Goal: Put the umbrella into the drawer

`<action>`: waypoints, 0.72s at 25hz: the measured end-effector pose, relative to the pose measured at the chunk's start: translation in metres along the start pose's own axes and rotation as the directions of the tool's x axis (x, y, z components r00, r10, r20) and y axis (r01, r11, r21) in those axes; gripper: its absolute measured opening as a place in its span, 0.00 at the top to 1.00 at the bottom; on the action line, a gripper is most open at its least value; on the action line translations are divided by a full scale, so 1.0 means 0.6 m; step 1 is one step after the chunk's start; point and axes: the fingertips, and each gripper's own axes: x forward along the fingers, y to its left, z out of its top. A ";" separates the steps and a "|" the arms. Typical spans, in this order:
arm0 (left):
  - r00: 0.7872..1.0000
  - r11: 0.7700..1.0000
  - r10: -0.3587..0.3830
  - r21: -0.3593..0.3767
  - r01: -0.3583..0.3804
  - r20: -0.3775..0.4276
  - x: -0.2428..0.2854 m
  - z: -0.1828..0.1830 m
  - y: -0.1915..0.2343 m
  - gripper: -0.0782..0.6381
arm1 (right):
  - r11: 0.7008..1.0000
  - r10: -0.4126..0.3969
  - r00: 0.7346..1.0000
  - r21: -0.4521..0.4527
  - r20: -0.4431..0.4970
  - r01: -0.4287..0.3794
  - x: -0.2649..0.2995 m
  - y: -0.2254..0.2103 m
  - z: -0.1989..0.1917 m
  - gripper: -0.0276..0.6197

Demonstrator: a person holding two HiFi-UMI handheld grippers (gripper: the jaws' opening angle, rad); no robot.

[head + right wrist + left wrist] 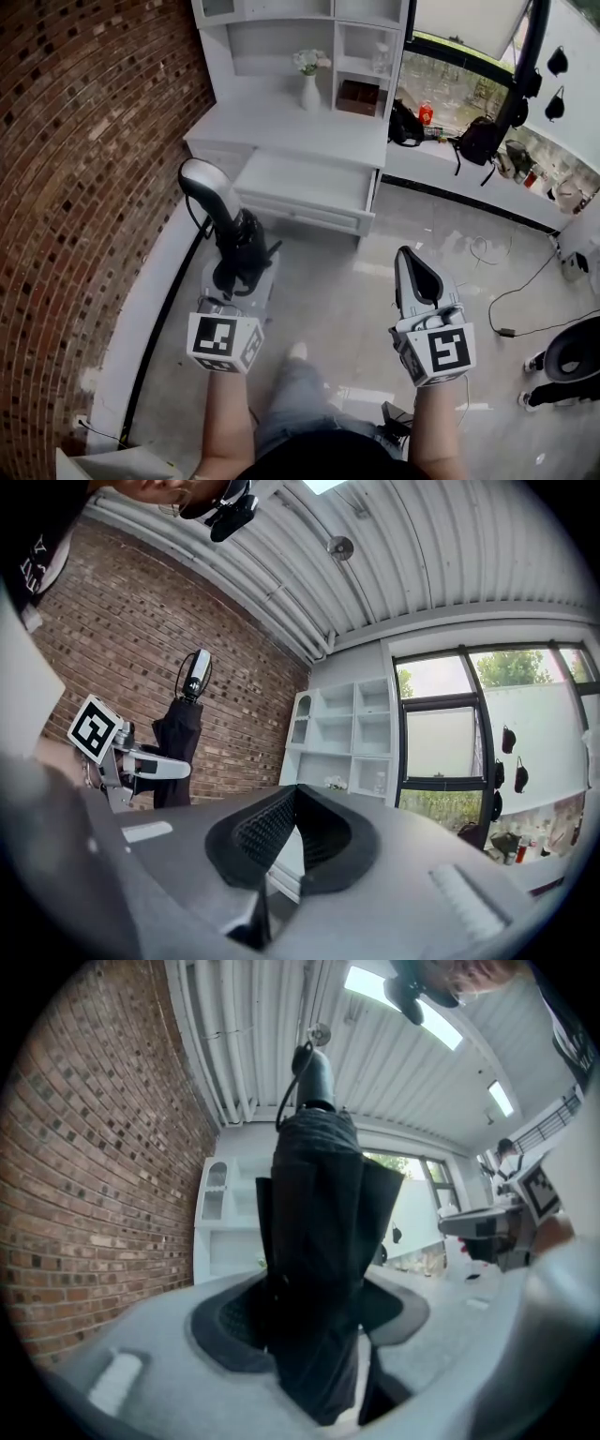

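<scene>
Two grippers up, only one doing anything, so going left to right. Left gripper [314, 1321] is clamped on the umbrella [319, 1204], with the folded black fabric squeezed between the pads. The umbrella stands upright with the handle [206, 183] on top and the loop strap hanging off it. The pinch is low on the bundle, so most of the length sticks up above the gripper. It's over the floor [337, 309] beside the brick wall [84, 187], well short of the cabinet [281, 56].

Middle of the head view: the drawer [305, 180] is already pulled out, and it looks bare inside as far as I can see. So I'd say opening is done and I'm in the carry-it-over step.

Right gripper [412, 267] is pressed together, tips meeting, nothing in it, just hanging out in front of me.

Next move as I read it: close the gap to the drawer, then tip the umbrella over so it lies along the drawer's long side, since it won't go in standing up. Lower it below the rim before letting go. The top-heavy handle may want to swing in that low pinch, so go slow.
</scene>
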 end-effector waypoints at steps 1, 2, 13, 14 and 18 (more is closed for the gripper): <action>1.000 1.000 0.000 0.000 0.000 -0.003 0.012 -0.003 0.011 0.55 | 1.000 -0.004 1.000 0.000 -0.003 0.004 0.015 -0.001 -0.001 0.96; 1.000 1.000 0.002 0.001 -0.002 -0.004 0.024 -0.005 0.023 0.55 | 1.000 -0.005 1.000 0.000 -0.005 0.005 0.031 -0.002 -0.002 0.96; 1.000 0.999 0.011 -0.041 -0.010 0.024 0.188 -0.016 0.200 0.55 | 1.000 -0.029 0.999 -0.012 -0.012 0.029 0.245 -0.024 -0.003 0.96; 1.000 0.999 0.009 -0.041 -0.008 0.027 0.202 -0.016 0.216 0.55 | 0.999 -0.035 0.999 -0.014 -0.014 0.035 0.266 -0.025 -0.004 0.96; 1.000 0.999 0.000 -0.038 0.001 0.026 0.248 -0.023 0.271 0.55 | 0.999 -0.048 0.998 -0.017 -0.028 0.048 0.335 -0.018 -0.011 0.96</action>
